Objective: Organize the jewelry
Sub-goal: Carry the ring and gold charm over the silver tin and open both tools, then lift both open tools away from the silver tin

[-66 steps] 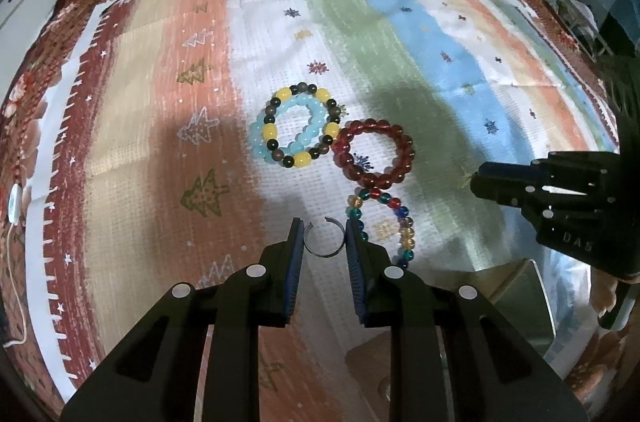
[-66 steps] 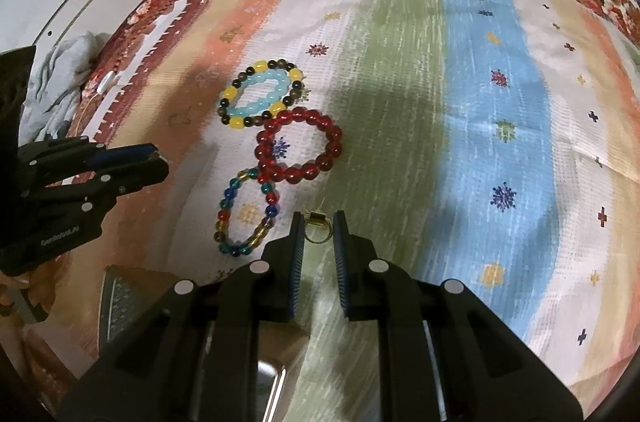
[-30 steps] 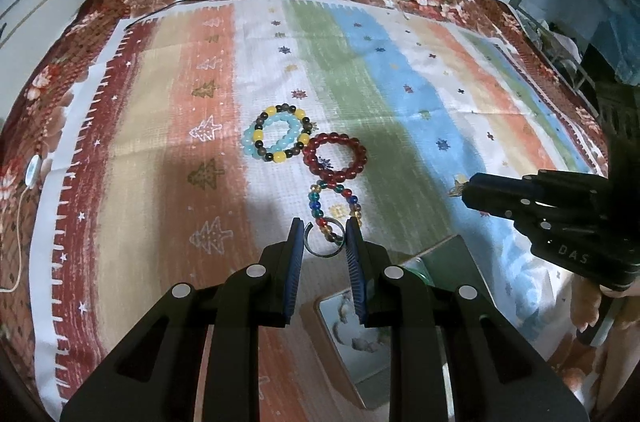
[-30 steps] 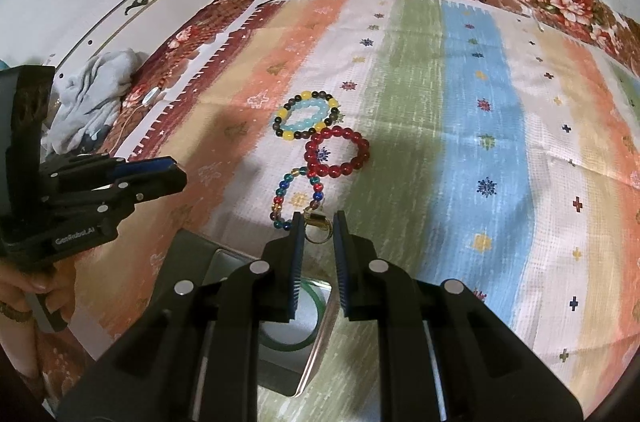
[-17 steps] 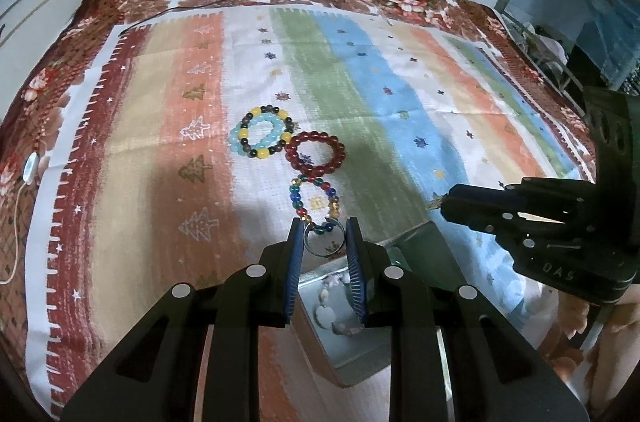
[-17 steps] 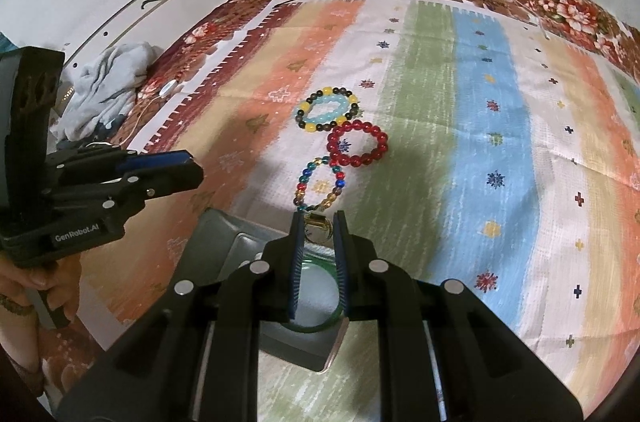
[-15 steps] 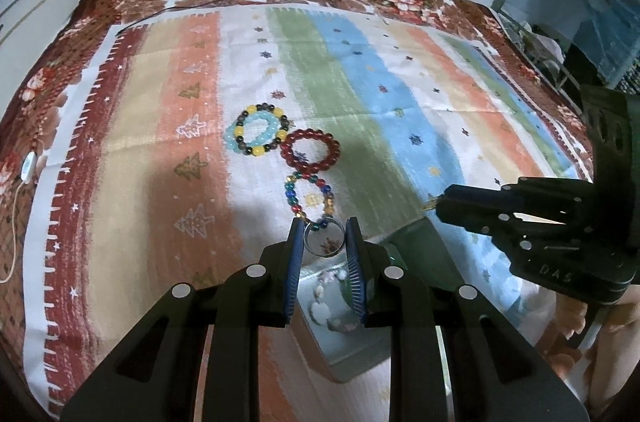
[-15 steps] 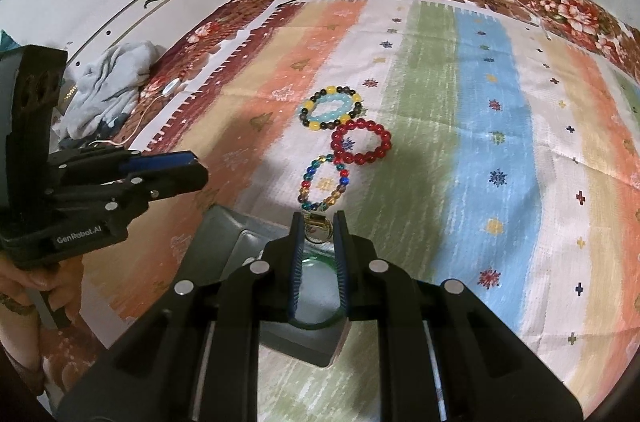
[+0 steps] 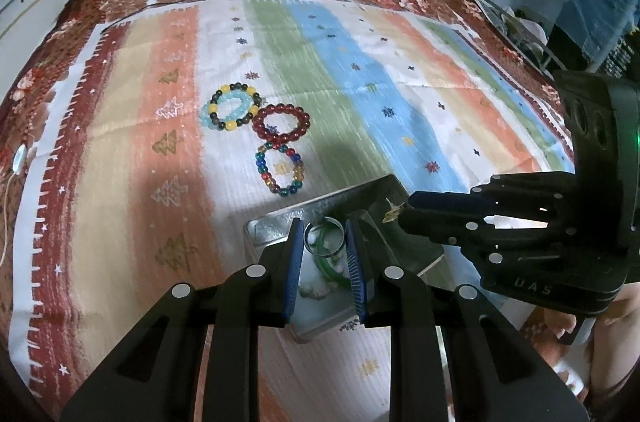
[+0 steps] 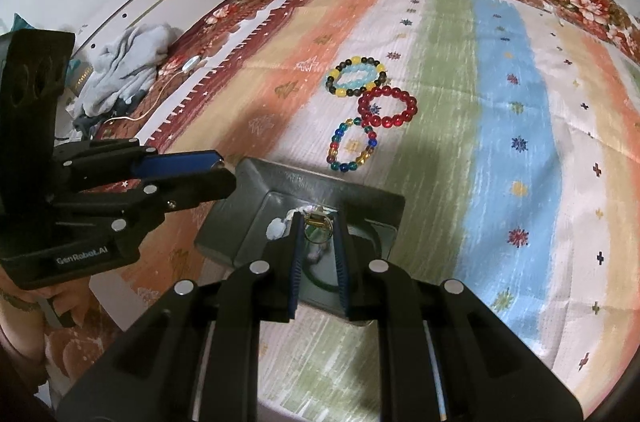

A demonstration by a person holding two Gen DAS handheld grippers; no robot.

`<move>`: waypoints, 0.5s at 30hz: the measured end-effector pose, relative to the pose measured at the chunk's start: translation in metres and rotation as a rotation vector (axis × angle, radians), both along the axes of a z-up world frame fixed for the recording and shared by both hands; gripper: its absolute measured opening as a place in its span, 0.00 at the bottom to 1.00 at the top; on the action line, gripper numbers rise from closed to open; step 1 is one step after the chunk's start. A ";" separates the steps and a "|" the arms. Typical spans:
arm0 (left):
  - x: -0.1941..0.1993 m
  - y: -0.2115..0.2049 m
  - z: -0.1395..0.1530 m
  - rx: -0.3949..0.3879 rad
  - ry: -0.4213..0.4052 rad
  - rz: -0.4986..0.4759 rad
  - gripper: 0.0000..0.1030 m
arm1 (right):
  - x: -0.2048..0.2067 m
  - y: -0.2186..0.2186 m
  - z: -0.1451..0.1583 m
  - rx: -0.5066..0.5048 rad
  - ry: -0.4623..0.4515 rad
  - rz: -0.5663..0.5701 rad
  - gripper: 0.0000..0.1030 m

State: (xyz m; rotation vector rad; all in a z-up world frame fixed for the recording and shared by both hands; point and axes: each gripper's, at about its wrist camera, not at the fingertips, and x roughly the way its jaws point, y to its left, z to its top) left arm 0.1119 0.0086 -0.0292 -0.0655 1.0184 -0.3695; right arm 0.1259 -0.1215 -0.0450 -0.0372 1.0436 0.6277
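Left gripper: fingers closed on a silver ring, held over the open metal box. Ring sat between the blue pads, clear of the box floor as far as could be told.

Right gripper: fingers closed on a small gold ring, also held above the box. In the left wrist view the gold ring showed at the tip of the right gripper, over the box's far right corner.

Metal box: grey, shallow, lying near the front edge of the striped cloth. Contents: a green bangle, partly hidden behind the left fingers, and some pale pieces too blurred to name. The bangle showed in the right wrist view as a dark green arc between the fingers.

Bracelets, three clusters, on the cloth beyond the box's far edge, toward the middle:
- Multicoloured bead bracelet, nearest the box, just beyond its far edge.
- Red bead bracelet, touching the multicoloured one on its far side.
- Yellow-and-dark bead bracelet with a pale blue bracelet lying inside it, touching the red one on its left.

Cloth: striped orange, green, blue and white, with a brown floral border.

Grey rag: crumpled, off the cloth's left edge.
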 end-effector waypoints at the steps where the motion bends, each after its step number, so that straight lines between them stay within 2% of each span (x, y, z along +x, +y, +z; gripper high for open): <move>1: 0.000 -0.001 -0.001 0.003 0.002 0.001 0.20 | -0.001 0.000 -0.001 0.000 0.002 0.001 0.15; 5: 0.003 -0.001 -0.005 0.002 0.020 0.001 0.21 | 0.001 0.001 -0.006 0.002 0.020 0.006 0.16; 6: 0.003 0.000 -0.005 -0.002 0.027 0.003 0.28 | 0.001 0.001 -0.006 0.003 0.025 0.005 0.17; 7: 0.004 0.001 -0.006 -0.009 0.030 0.006 0.34 | 0.002 0.001 -0.007 0.001 0.028 0.003 0.23; 8: 0.005 0.002 -0.005 -0.015 0.027 0.011 0.41 | 0.003 0.000 -0.007 0.001 0.027 0.000 0.33; 10: 0.006 0.004 -0.004 -0.020 0.022 0.019 0.41 | 0.004 -0.001 -0.008 0.003 0.027 -0.004 0.41; 15: 0.014 0.017 -0.004 -0.035 0.027 0.072 0.41 | 0.010 -0.005 -0.008 0.010 0.026 -0.022 0.41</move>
